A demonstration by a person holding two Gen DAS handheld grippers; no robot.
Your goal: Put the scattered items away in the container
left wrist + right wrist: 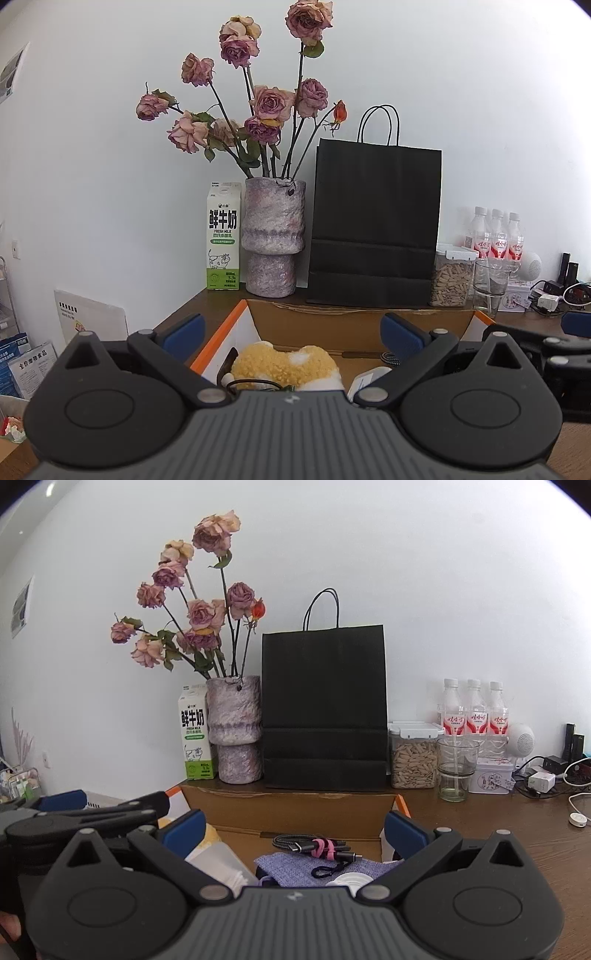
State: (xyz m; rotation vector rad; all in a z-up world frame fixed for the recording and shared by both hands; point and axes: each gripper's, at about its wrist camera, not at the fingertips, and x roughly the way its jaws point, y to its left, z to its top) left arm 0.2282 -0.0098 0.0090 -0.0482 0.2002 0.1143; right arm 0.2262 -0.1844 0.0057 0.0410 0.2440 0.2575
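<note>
The cardboard box (pixel 288 808) sat at twelve o'clock under both your grippers, already holding the plush toy (pixel 286 363), coiled USB cable (pixel 314 845) and purple pouch (pixel 295 867), so you held left gripper (pixel 291 328) and right gripper (pixel 295 827) with jaws apart, empty.

A cardboard box (pixel 291 808) sits low centre of the frame on the table (pixel 517 834). Inside lie a cable (pixel 314 843) and a plush toy (pixel 284 363). Behind it stand a milk carton (pixel 194 734), a vase (pixel 234 731) and a paper bag (pixel 325 709), left to right.
</note>
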